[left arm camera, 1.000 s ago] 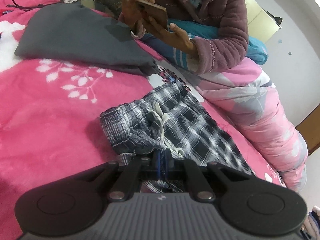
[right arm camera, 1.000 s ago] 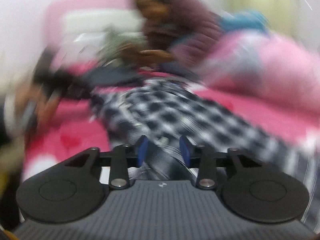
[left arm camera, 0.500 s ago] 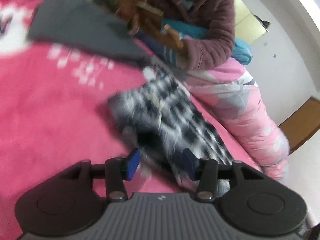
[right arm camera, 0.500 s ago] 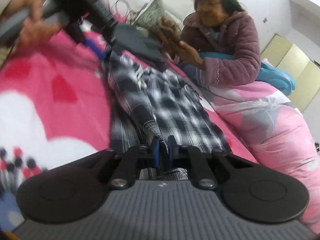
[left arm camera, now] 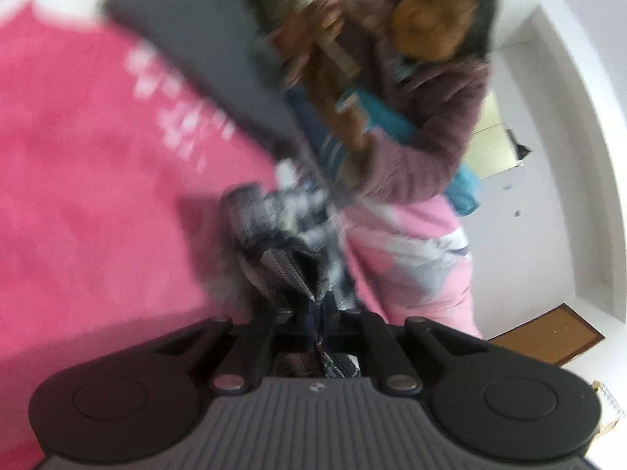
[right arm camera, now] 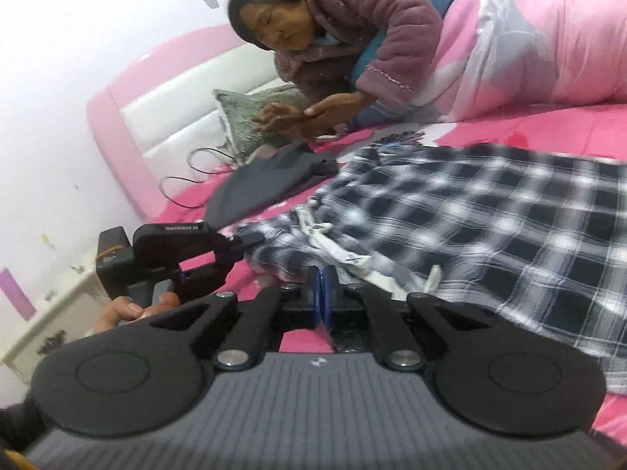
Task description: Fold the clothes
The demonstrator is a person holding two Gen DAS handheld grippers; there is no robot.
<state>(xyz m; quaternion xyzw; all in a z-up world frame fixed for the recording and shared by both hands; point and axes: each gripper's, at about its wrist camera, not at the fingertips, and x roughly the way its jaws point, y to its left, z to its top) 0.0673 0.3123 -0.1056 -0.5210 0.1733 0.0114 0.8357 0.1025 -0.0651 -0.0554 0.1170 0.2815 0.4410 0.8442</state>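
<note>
Plaid trousers (right arm camera: 470,211) lie spread across the pink bed (right arm camera: 529,129), long axis running away to the right of both claws. Left claw (left arm camera: 319,305) is pinched shut on a bunched fold of the waistband. Right claw (right arm camera: 322,293) has just closed, pads together at the waist edge by the drawstring (right arm camera: 333,243); whether cloth is caught there cannot be told. Both sit at the waist end, so the fold likely goes toward the legs.
</note>
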